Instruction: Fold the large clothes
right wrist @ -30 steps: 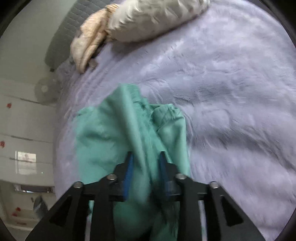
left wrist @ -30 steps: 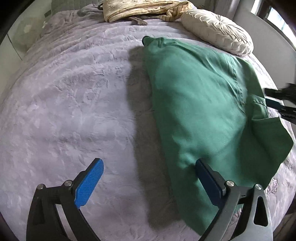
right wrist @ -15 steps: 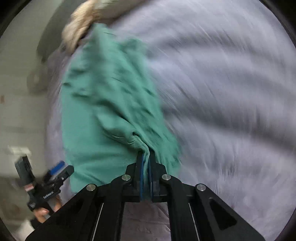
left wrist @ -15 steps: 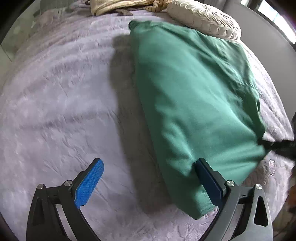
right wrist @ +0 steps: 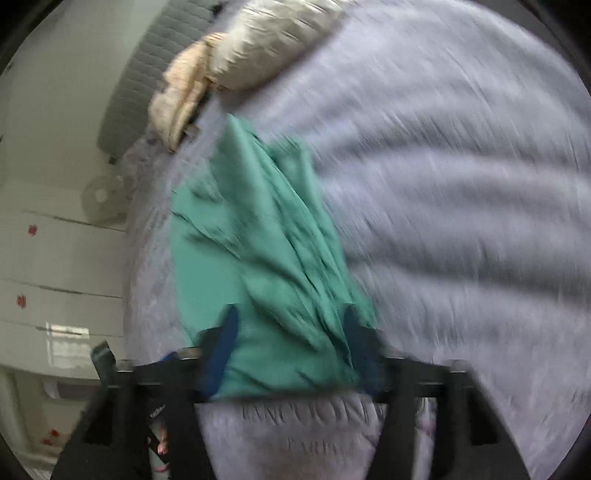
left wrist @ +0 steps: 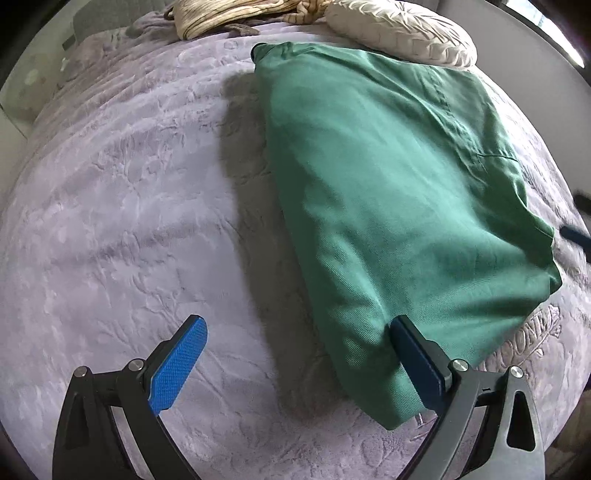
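Note:
A large green garment (left wrist: 388,192) lies folded lengthwise on the lilac bedspread (left wrist: 122,206), running from the pillows toward me. My left gripper (left wrist: 295,343) is open and empty, hovering over the bed with its right finger at the garment's near left edge. My right gripper (right wrist: 291,343) is open at the garment's (right wrist: 266,258) near end; the cloth lies on the bed between its blue fingers (right wrist: 221,347). The right wrist view is blurred by motion. The right gripper's tip shows at the far right edge of the left wrist view (left wrist: 576,236).
A cream round pillow (left wrist: 399,33) and a striped beige blanket (left wrist: 236,14) lie at the head of the bed. White drawers (right wrist: 55,266) and a small fan (right wrist: 103,199) stand beside the bed. The bed's near edge shows embroidered lettering (right wrist: 303,417).
My right gripper had been shut on the garment's corner and pulled it across; now it has opened and let go. The garment lies flatter. The left gripper stayed open.

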Demonstrator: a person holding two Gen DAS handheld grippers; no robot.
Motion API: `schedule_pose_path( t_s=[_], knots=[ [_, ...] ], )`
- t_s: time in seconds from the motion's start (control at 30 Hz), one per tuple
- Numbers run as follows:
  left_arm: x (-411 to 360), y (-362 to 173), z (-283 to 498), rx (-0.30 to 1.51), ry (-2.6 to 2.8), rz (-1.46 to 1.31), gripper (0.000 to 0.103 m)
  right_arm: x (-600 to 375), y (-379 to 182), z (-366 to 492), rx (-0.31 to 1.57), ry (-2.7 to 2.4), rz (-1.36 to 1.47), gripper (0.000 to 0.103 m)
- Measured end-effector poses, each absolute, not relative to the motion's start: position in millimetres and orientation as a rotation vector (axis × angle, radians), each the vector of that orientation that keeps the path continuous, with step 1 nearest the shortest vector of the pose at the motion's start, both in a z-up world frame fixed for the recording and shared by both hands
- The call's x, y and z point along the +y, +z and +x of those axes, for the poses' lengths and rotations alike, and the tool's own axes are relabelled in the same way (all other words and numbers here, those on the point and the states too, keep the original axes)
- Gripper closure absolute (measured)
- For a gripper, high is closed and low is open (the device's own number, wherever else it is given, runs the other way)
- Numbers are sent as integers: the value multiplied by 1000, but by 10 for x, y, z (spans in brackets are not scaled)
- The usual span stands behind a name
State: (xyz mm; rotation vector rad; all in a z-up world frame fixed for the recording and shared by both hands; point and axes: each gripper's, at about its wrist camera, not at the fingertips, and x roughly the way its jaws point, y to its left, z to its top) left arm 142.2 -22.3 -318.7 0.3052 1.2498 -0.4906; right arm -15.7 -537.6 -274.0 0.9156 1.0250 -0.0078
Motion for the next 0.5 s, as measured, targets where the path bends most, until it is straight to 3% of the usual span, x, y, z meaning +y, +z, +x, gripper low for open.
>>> schedule_pose_path(
  t_s=[0.13,0.17,0.2,0.23,0.37,0.5],
  knots=[
    [-221,-3192,1413,1242,-489,308,3,-5316,-2784,300,1072,26,843,40],
    [-218,-3195,1415,1243,-488,306,3,-5320,-2863,411,1100,32,854,50],
    [-214,-3197,1415,1244,-488,306,3,-5318,-2959,502,1125,38,871,83],
    [-209,-3199,1414,1245,-487,302,3,-5290,-3073,618,1154,45,883,102],
    [-208,-3211,1404,1254,-507,268,3,-5280,-3199,825,1198,-44,695,100],
    [-254,-3161,1380,1240,-497,311,3,-5425,-3306,772,1194,-57,836,100]
  ],
)
